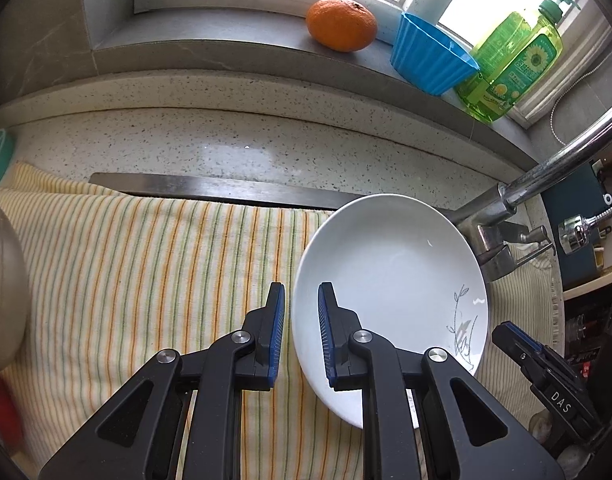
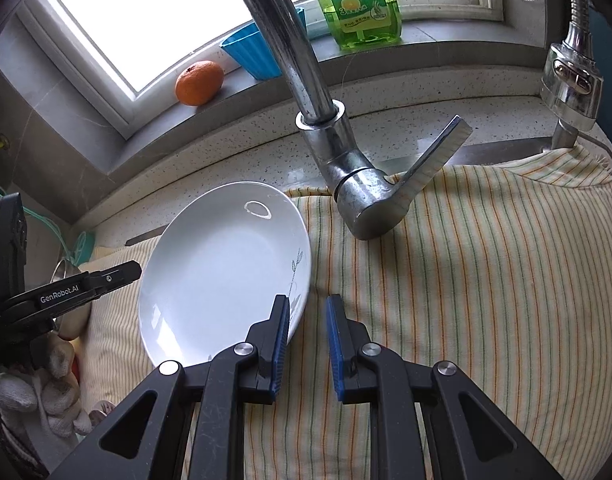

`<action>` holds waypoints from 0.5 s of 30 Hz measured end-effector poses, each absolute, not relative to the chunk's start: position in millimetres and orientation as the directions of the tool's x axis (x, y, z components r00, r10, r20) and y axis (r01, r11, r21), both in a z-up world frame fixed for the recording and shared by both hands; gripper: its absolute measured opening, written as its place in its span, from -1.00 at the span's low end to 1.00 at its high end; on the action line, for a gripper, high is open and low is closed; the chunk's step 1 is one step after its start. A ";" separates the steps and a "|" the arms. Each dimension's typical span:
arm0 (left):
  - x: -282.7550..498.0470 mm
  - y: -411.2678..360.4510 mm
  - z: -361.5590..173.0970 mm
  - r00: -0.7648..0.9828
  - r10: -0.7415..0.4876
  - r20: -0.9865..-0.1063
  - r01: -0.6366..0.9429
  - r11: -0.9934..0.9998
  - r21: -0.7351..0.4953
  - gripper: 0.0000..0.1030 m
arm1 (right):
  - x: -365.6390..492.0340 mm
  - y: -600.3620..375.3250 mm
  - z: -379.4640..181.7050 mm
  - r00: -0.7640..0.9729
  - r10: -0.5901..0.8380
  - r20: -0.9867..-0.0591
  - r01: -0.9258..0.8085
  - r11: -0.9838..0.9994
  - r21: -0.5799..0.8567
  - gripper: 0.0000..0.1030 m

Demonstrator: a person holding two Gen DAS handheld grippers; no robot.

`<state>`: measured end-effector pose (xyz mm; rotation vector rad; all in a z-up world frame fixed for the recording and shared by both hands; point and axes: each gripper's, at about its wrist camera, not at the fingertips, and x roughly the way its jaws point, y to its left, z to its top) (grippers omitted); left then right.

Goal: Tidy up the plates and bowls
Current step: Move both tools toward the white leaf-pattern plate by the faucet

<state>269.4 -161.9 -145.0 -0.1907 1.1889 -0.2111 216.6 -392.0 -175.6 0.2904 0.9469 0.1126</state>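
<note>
A white plate (image 1: 386,272) with a grey leaf print hangs tilted over the striped cloth (image 1: 125,260), carried between both grippers. My left gripper (image 1: 299,292) is shut on its left rim, which runs between the blue pads. My right gripper (image 2: 308,302) is shut on the opposite rim of the plate (image 2: 225,272), beside the leaf print. In the left wrist view a finger of the right gripper (image 1: 510,334) shows at the plate's right side. In the right wrist view a finger of the left gripper (image 2: 133,270) reaches the plate's left edge, and a gloved hand (image 2: 45,392) is below it.
A chrome faucet (image 2: 306,80) rises right behind the plate, with a sprayer head (image 2: 570,80) to the right. On the sill stand an orange (image 1: 342,24), a blue cup (image 1: 430,60) and a green soap bottle (image 1: 514,64). A metal bowl (image 1: 1,292) sits at the cloth's left edge.
</note>
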 end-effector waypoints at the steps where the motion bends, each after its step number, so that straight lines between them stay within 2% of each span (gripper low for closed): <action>1: 270.7 -162.5 -146.4 0.356 -0.261 -0.897 0.061 0.965 -0.257 -0.70 | 218.6 -392.5 -176.9 0.580 0.223 -0.783 0.034 0.954 0.296 -0.67; 13: 282.0 -164.0 -157.3 0.340 -0.252 -0.906 0.054 0.967 -0.249 -0.71 | 240.7 -394.1 -188.3 0.560 0.222 -0.798 0.058 0.950 0.306 -0.68; 15: 283.6 -163.5 -159.7 0.331 -0.259 -0.907 0.054 0.965 -0.256 -0.76 | 242.6 -394.1 -191.3 0.555 0.228 -0.800 0.062 0.948 0.313 -0.71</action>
